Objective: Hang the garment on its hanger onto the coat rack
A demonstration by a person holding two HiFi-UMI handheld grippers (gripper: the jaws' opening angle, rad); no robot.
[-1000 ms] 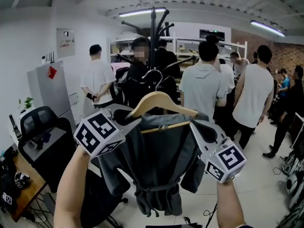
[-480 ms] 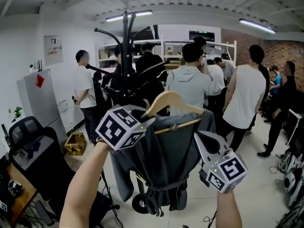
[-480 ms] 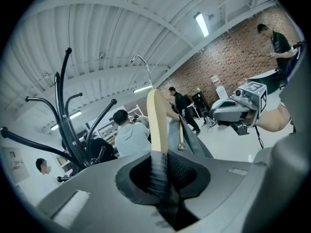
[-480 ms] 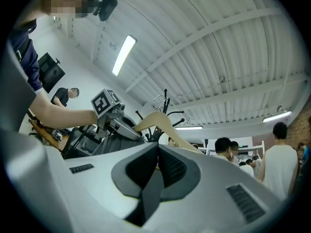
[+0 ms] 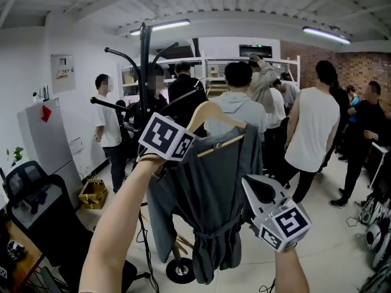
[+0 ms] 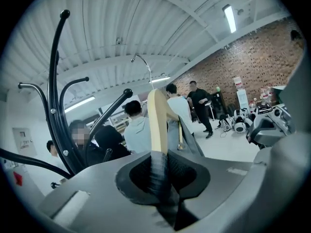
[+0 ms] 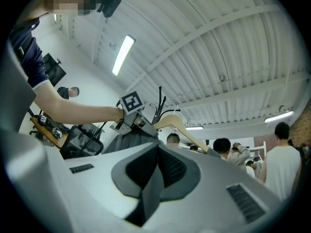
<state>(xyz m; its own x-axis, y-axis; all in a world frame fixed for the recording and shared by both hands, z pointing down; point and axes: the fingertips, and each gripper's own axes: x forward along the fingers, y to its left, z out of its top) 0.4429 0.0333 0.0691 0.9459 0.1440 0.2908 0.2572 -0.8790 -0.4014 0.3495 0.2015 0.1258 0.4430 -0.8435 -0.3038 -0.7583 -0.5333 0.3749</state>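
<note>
Left tool (image 6: 158,171): clenched on one end of the wooden hanger (image 6: 156,123), leaving the wire hook (image 6: 149,76) free for a peg.
Grey garment (image 5: 214,188): draped on the hanger, airborne just beside the coat rack (image 5: 145,60), not yet hung.
Right tool (image 7: 154,171): closed on nothing, parked low beside the garment.
Left gripper view only: wire hook clear of the rack arms.
Head view only: full garment length, rack base (image 5: 181,270).

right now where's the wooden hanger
The hanger sits centre frame in the head view, just right of the black coat rack, its left end clamped in the left hand-held gripper, with the grey garment hanging from it.
</note>
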